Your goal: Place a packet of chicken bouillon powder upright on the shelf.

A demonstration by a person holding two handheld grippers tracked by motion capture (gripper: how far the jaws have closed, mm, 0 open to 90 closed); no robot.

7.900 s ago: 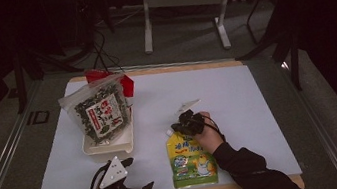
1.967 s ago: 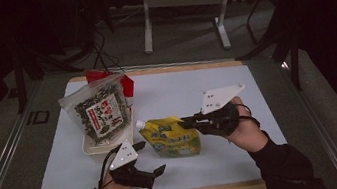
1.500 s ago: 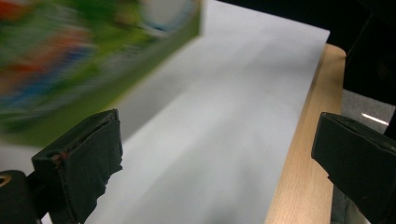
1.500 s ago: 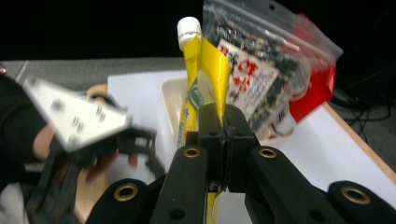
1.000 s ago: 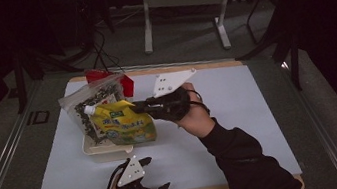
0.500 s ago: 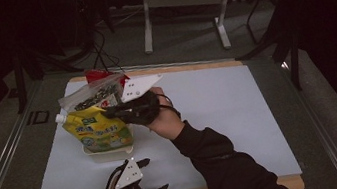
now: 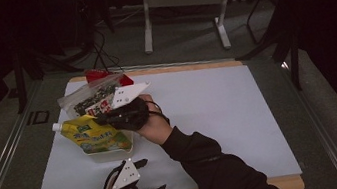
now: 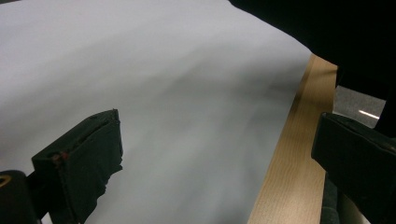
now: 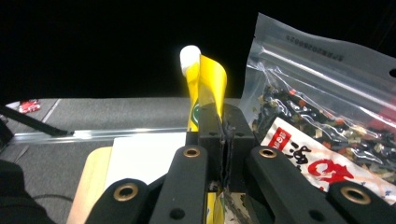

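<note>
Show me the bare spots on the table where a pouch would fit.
The white sheet is bare across its whole right half, from the right sleeve to the sheet's right edge. The far left corner is crowded: the white tray, the seaweed bag and the yellow spout pouch held there by the right gripper.
</note>
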